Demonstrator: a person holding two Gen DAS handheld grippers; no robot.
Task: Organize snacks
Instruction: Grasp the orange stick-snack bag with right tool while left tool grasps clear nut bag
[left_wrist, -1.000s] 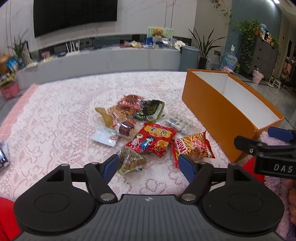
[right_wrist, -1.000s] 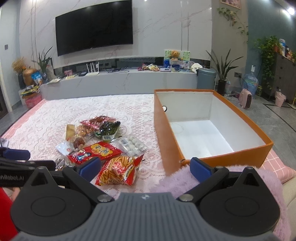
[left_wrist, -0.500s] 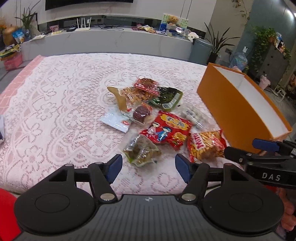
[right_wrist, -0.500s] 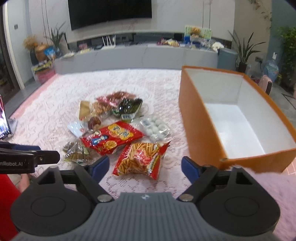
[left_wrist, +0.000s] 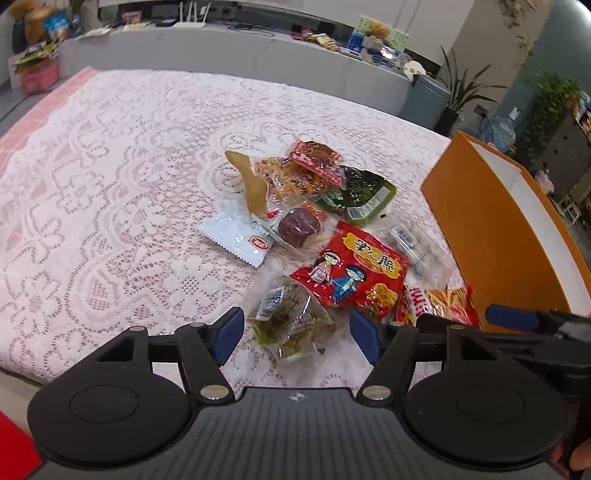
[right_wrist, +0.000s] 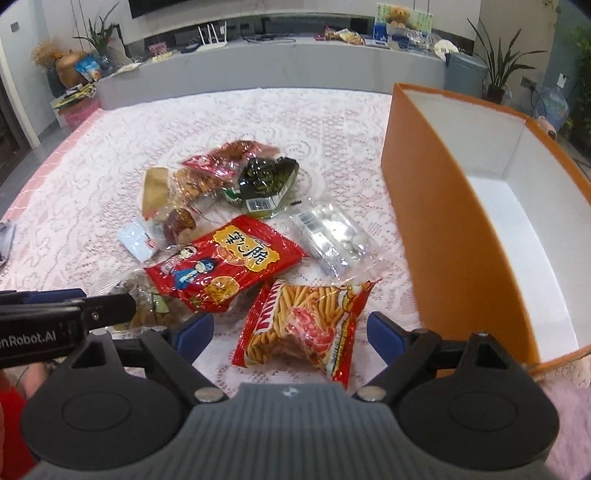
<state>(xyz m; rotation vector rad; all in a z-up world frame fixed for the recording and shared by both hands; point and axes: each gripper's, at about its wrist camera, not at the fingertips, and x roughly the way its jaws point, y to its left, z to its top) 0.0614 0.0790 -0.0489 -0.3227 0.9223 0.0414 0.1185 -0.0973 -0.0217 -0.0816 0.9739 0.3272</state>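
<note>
Left gripper (left_wrist: 297, 334) spread over a brown snack bag (left_wrist: 291, 323); right gripper (right_wrist: 290, 332), just opening, wide around the chip bag (right_wrist: 301, 325); orange box (right_wrist: 443, 236) beside.

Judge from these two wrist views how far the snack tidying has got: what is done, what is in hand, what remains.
Done: nothing; the orange box looks empty. In hand: nothing yet; the left gripper is open around a clear packet of brown snacks, and the right gripper is open around the red bag of sticks. Left: the whole pile, including the red cartoon bag.
</note>
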